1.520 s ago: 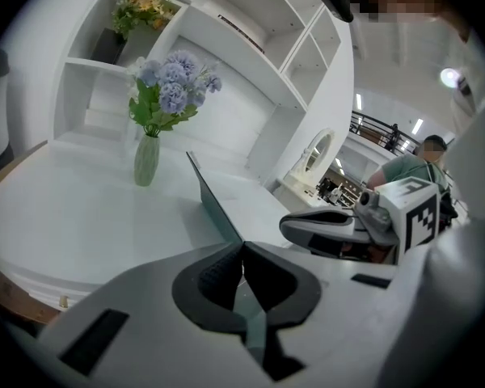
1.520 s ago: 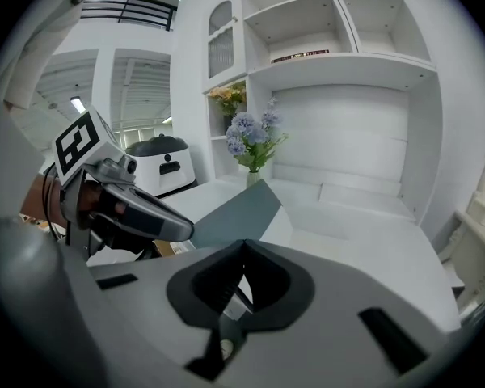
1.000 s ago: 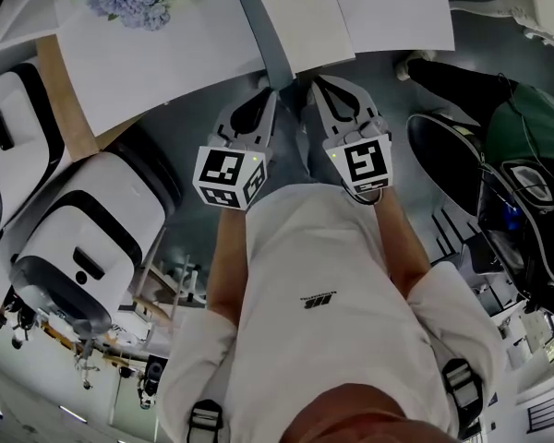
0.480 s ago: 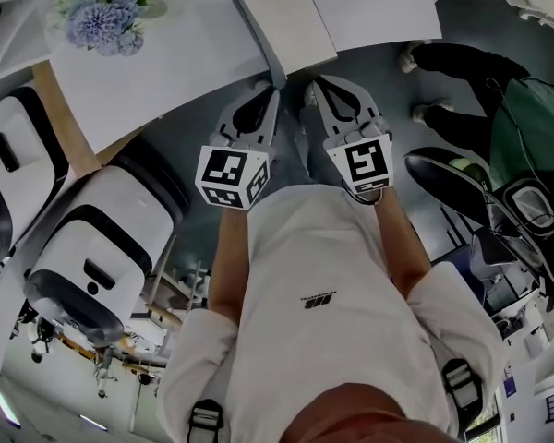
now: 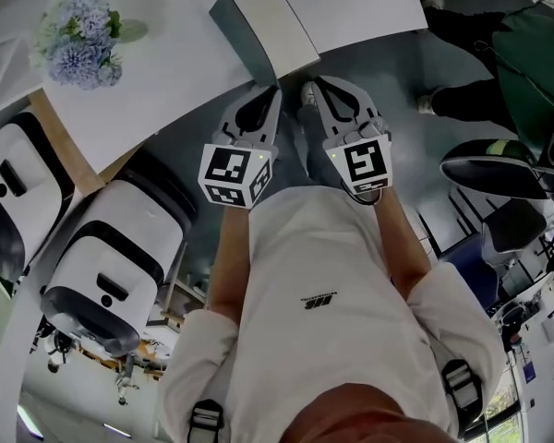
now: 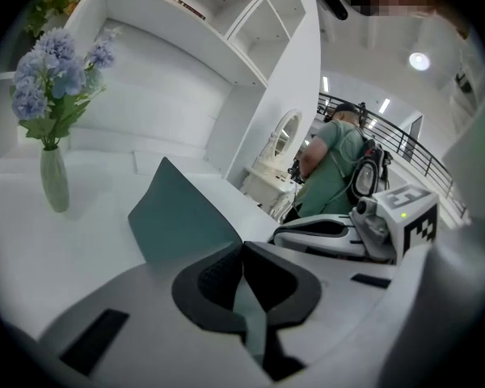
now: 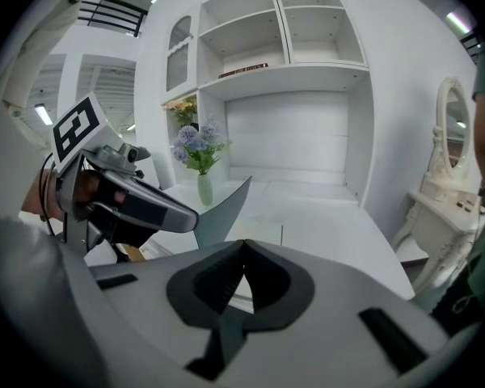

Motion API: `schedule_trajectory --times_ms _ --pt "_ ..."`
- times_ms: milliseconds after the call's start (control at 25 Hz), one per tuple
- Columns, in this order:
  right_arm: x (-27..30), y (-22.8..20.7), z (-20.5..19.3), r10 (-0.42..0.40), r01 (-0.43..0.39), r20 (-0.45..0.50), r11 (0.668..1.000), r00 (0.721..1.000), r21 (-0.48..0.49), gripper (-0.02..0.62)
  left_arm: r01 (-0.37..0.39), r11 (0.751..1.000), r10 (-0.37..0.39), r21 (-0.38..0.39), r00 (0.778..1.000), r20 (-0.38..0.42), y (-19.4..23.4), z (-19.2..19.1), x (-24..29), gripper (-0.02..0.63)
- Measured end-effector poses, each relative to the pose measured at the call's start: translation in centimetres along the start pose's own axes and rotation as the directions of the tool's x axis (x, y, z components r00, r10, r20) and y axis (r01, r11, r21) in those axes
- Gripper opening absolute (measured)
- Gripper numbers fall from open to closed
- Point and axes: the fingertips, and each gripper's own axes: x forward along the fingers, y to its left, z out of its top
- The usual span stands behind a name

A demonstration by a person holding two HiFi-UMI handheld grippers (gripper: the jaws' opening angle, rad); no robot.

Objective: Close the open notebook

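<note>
The open notebook (image 5: 275, 24) lies at the near edge of the white table (image 5: 166, 72). Its white page faces up and its grey-teal cover (image 5: 233, 28) stands raised on the left side. The left gripper (image 5: 275, 92) and the right gripper (image 5: 311, 89) hang side by side just short of the table edge, below the notebook. Both are shut with nothing between the jaws. In the left gripper view the cover (image 6: 182, 221) rises right beyond the shut left gripper (image 6: 242, 246). From the right gripper (image 7: 242, 243), that cover (image 7: 224, 208) shows ahead and to the left.
A vase of blue flowers (image 5: 74, 44) stands on the table to the left of the notebook. Two white machines (image 5: 111, 257) sit on the floor at the left. A person in green (image 5: 535, 72) and a black chair (image 5: 499, 169) are at the right.
The head view has swung, so the table, notebook and flowers sit lower and further left in the picture. Both grippers keep the same shut pose beside each other.
</note>
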Motion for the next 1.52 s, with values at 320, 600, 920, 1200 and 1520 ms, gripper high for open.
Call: schedule_trajectory --times_ms 320,600,920,1200,1520 --pt "-0.4 -2.3 -0.5 -0.049 0.049 -0.003 0.998 0.999 0.032 -0.005 0.045 0.999 -0.044 0.025 0.998 -0.047 -1.1 0.0 2.8 0.0" --pt "-0.6 -3.5 -1.3 -0.076 0.077 -0.014 0.995 0.997 0.061 -0.003 0.075 0.996 -0.071 0.04 0.993 -0.09 -1.5 -0.5 5.1 0.0" --pt "-0.8 -4.8 -2.2 -0.101 0.103 -0.027 0.991 0.994 0.085 -0.005 0.093 0.994 -0.085 0.051 0.987 -0.133 -1.8 -1.2 7.5 0.0" --pt "-1.0 -5.8 -3.2 -0.119 0.123 -0.037 0.986 0.992 0.109 -0.005 0.097 0.994 -0.088 0.047 0.982 -0.165 -1.9 -2.0 9.2 0.0" --pt "-1.0 -6.4 -3.5 -0.131 0.135 -0.038 0.983 0.991 0.123 -0.003 0.104 0.993 -0.093 0.049 0.978 -0.187 -1.8 -2.8 10.7 0.0"
